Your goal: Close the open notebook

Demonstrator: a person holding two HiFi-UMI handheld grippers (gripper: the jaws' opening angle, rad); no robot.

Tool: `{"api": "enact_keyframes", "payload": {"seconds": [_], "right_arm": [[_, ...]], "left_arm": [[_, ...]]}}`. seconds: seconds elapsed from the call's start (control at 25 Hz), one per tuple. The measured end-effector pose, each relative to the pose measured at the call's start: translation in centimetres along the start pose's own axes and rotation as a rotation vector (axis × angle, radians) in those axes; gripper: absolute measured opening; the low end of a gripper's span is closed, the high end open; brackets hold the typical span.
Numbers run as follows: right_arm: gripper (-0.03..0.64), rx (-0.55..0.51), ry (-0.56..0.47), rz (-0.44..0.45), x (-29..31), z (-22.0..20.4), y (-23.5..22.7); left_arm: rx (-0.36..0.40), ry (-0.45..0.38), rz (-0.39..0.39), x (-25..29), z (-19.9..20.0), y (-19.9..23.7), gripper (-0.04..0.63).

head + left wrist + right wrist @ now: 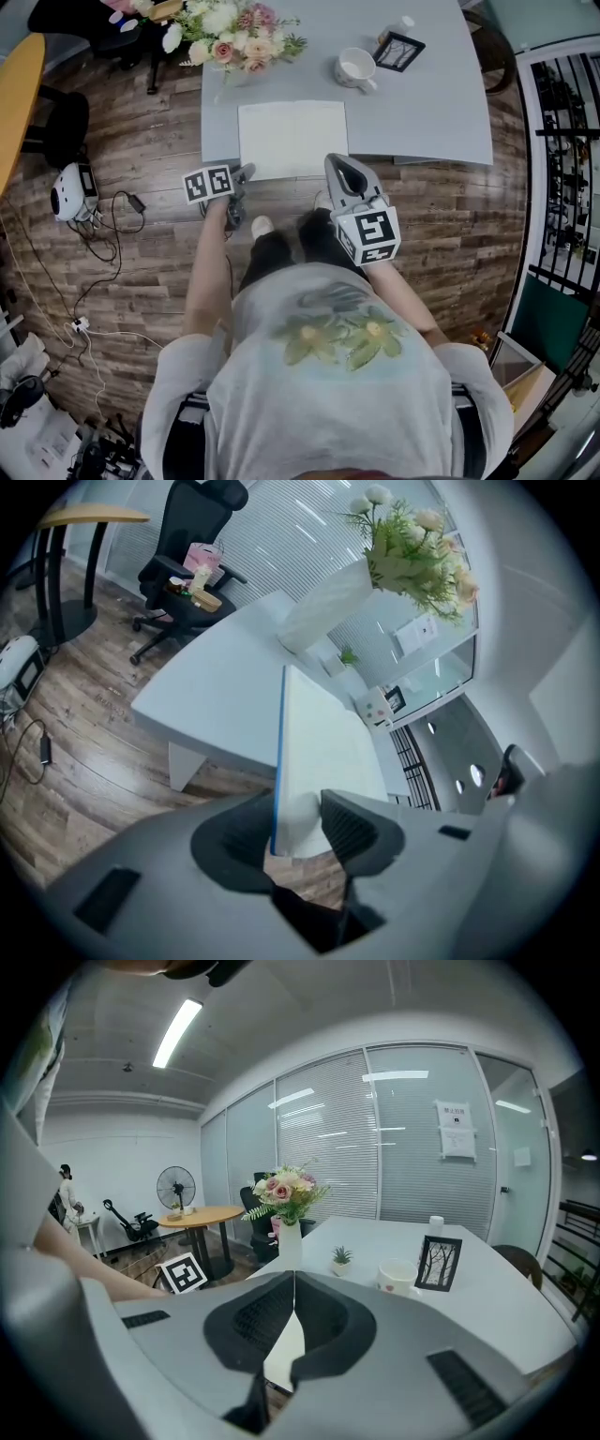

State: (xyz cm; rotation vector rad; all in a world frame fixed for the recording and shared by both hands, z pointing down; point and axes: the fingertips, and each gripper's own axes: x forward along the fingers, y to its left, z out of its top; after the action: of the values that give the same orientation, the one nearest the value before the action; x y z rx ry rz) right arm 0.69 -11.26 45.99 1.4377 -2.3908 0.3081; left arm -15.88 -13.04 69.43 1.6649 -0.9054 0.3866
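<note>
**Mia:** Where is the notebook [292, 139]?

**Ben:** It lies flat on the grey worktop [441, 103], right at the near edge. It is white on top, and it sits just in front of both grippers.

**Mia:** What is the left gripper [242, 173] doing?

**Ben:** It is at the notebook's near left corner. In the left gripper view its two jaws pinch that corner. One jaw is on the thin blue edge and the other is on the white side. So it has hold of the notebook.

**Mia:** And the right gripper [336, 159]?

**Ben:** It is by the near right corner of the notebook, a little above it. In the right gripper view its jaw tips touch each other, with nothing held between them.

**Mia:** What else is there?

**Ben:** Far past the right gripper stand a white cup [356, 67] and a small black picture frame [398, 52]. Far past the left gripper is a bunch of flowers [234, 37].
</note>
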Motion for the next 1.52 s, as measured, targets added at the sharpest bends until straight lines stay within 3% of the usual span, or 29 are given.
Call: {"api": "enact_keyframes", "payload": {"seconds": [0.48, 0.92, 1.52], "right_arm": [[0.018, -0.001, 0.001, 0.035, 0.0, -0.1, -0.4], [0.018, 0.001, -0.018, 0.053, -0.2, 0.2, -0.9], [0.018, 0.021, -0.011, 0.052, -0.5, -0.4, -1.7]], "left_arm": [[-0.01, -0.07, 0.042, -1.1, 0.4, -0.1, 0.107], [0.031, -0.106, 0.116, -2.0, 0.8, -0.8, 0.084], [0.115, -0.168, 0.136, -3.8, 1.7, -3.3, 0.066]]}}
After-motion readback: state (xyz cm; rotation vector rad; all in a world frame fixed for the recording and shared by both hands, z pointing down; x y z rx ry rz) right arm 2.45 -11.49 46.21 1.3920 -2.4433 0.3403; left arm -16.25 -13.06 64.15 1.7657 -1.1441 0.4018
